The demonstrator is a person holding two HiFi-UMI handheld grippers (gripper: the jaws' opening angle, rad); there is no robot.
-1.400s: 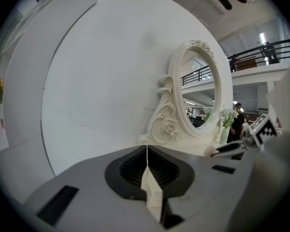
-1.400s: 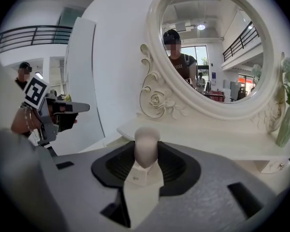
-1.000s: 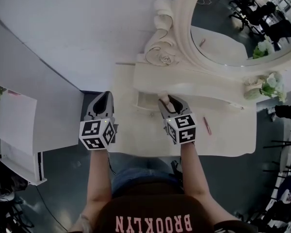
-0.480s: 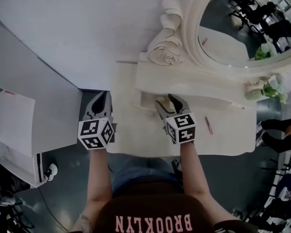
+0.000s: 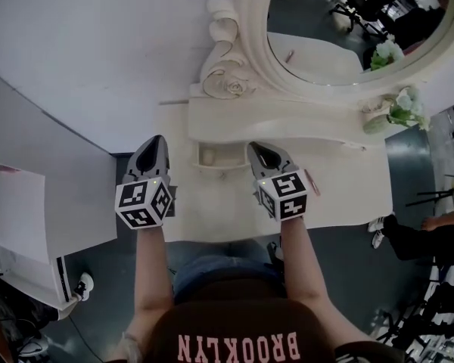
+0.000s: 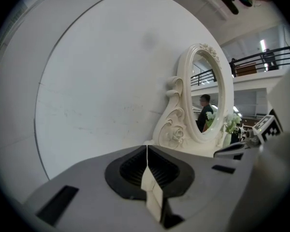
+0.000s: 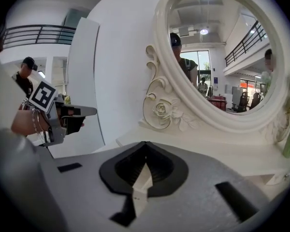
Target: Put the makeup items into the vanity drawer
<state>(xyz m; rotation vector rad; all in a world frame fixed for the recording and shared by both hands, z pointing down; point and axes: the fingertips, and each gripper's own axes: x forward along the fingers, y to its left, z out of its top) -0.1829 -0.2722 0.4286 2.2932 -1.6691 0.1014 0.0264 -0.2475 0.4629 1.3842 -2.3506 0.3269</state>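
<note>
A small drawer (image 5: 209,156) stands pulled out at the front of the cream vanity (image 5: 340,195), between my two grippers. A thin pink makeup stick (image 5: 312,181) lies on the vanity top just right of my right gripper (image 5: 256,148). That gripper hovers at the drawer's right end, jaws shut with nothing between them (image 7: 145,143). My left gripper (image 5: 157,141) hangs off the vanity's left edge, also shut and empty (image 6: 147,146). What lies inside the drawer is too small to tell.
An oval mirror (image 5: 340,29) in a carved cream frame with a rose (image 5: 231,88) rises behind the drawer. A vase of white flowers (image 5: 393,112) stands at the vanity's right end. A white wall panel (image 5: 53,180) is on the left; a person's feet (image 5: 382,229) show at right.
My right gripper's jaws, open over the drawer half a second ago, have shut empty and drawn back a little. The head view has swung, shifting the vanity leftward in frame.
</note>
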